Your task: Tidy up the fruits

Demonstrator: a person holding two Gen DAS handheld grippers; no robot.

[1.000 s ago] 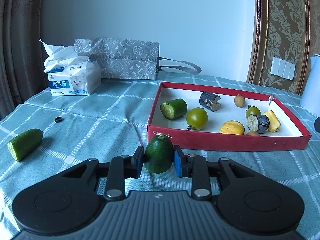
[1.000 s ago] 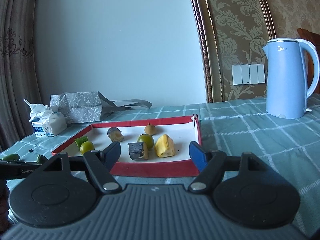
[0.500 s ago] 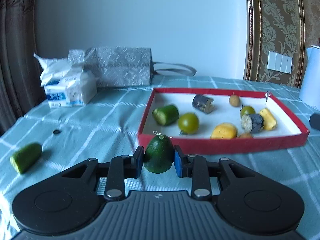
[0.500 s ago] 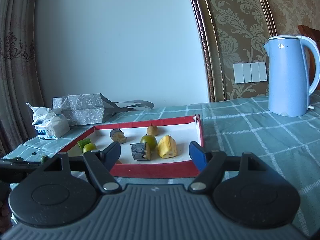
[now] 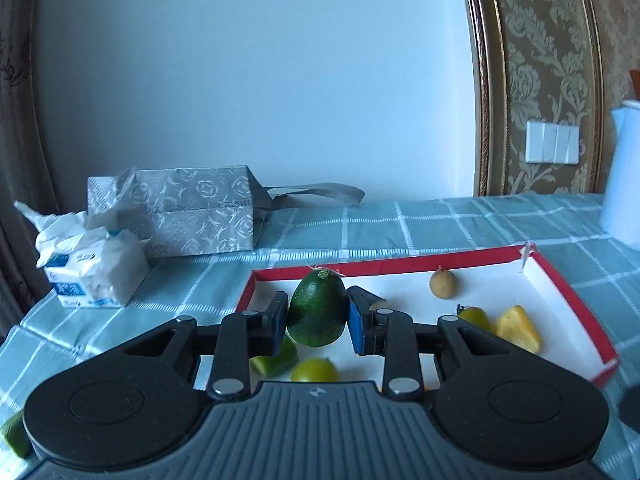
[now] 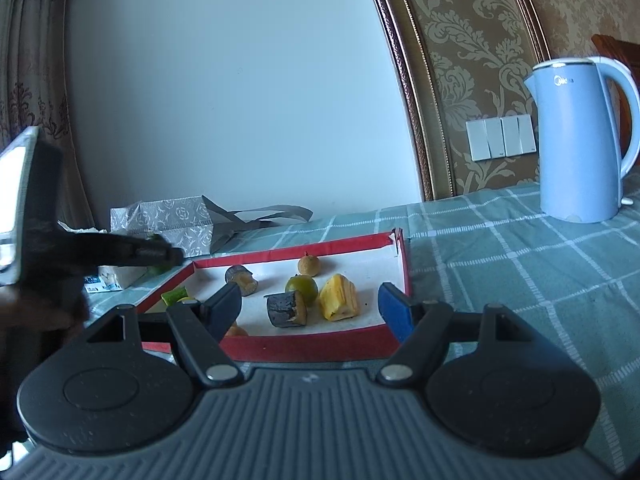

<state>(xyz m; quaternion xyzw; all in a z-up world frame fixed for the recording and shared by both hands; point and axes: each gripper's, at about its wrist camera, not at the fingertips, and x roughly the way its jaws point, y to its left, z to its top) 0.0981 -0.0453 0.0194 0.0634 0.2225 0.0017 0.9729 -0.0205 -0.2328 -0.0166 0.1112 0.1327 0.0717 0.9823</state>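
Observation:
My left gripper (image 5: 318, 320) is shut on a dark green oval fruit (image 5: 316, 312), held above the near left part of the red tray (image 5: 440, 260) with its white floor. Under it in the tray lie a cucumber piece (image 5: 274, 362) and a green round fruit (image 5: 314, 370). Further right are a brown longan (image 5: 443, 284) and a yellow piece (image 5: 518, 330). My right gripper (image 6: 310, 308) stands open and empty at the tray's near rim (image 6: 304, 346), with a dark cut piece (image 6: 286, 308) beyond it. The left gripper's finger (image 6: 152, 252) shows at the tray's left corner.
A silver gift bag (image 5: 180, 212) and a tissue pack (image 5: 92, 268) sit at the back left. A blue kettle (image 6: 576, 140) stands at the right rear. Another cucumber piece (image 5: 14, 434) lies on the checked cloth at the lower left.
The left gripper has lifted the green fruit from the cloth in front of the tray and carried it over the tray. It now shows in the right wrist view. The right gripper stayed put.

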